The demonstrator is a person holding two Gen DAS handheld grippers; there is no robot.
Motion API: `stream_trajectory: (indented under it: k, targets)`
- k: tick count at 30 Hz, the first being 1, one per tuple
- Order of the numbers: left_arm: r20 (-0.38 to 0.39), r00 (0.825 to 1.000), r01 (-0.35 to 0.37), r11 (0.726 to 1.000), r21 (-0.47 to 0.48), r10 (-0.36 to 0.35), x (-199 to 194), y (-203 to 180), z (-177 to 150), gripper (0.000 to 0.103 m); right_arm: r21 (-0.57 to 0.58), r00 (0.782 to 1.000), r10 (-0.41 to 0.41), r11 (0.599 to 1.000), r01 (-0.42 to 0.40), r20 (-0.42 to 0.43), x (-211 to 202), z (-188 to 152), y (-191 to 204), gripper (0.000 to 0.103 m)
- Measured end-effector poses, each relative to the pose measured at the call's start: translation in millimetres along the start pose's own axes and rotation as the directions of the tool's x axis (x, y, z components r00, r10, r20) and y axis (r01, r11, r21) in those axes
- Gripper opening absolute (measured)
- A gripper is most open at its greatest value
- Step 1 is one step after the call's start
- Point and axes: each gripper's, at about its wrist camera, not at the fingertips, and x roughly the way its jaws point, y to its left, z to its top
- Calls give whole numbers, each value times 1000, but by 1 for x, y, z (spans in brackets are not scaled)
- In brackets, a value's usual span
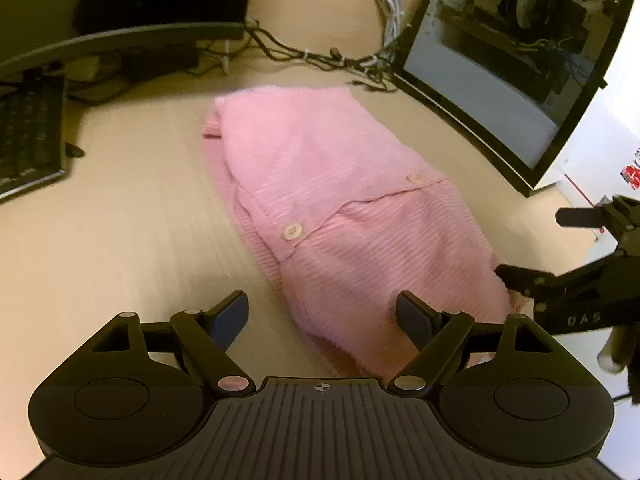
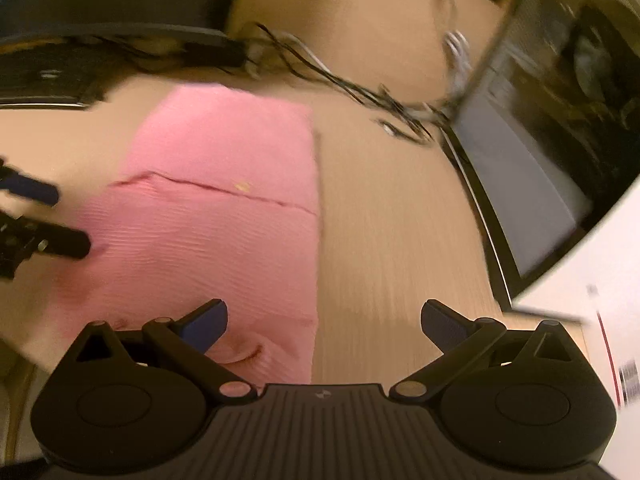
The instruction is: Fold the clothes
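Observation:
A pink ribbed knit cardigan (image 1: 320,200) with pale buttons lies folded into a long rectangle on the light wooden desk (image 1: 132,232). My left gripper (image 1: 322,316) hovers open over its near end, with nothing between the fingers. The right gripper (image 1: 532,244) shows at the right edge of the left wrist view, beside the cardigan's near right corner. In the right wrist view the cardigan (image 2: 208,220) lies left of centre; my right gripper (image 2: 324,326) stands open above its near right edge and bare desk, holding nothing. The left gripper (image 2: 52,220) pokes in from the left there.
A curved monitor (image 1: 512,76) stands at the right, another monitor (image 1: 120,8) and a dark keyboard (image 1: 28,140) at the left. A tangle of cables (image 1: 320,56) runs along the back of the desk. The desk's right edge (image 2: 548,316) is near the right gripper.

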Motion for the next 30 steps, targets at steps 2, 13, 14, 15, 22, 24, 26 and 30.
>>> stream_trajectory:
  k: [2,13,14,15,22,24,26,30]
  targets:
    - [30,999,-29,1000,11,29,-14,-1,-4,90,-104,992,112,989,-106,53,-18,-7,-7,103]
    - [117,967,-201,960,-192,226,-76,-10,-38,95,-482,895,439,803,-350,82,-3,-1,18,47]
    - [118,966,-199,956,-216,228,-81,-14,-42,96,-442,890,448,817,-370,81,8,7,18,47]
    - [123,967,-192,952,-237,225,-85,-18,-45,97,-399,885,459,827,-396,73,17,13,18,47]
    - [93,951,-245,904,-350,293,-97,-26,-72,99,-239,816,568,782,-575,-106,46,-2,9,56]
    - [79,954,-246,902,-355,291,-99,-26,-79,99,-280,806,575,758,-589,-138,36,-10,9,62]
    - [60,962,-231,909,-347,267,-98,-25,-84,99,-289,788,593,734,-614,-167,26,-18,7,68]
    - [25,975,-202,928,-312,220,-95,-23,-91,99,-449,818,558,700,-556,-141,-3,-47,16,84]
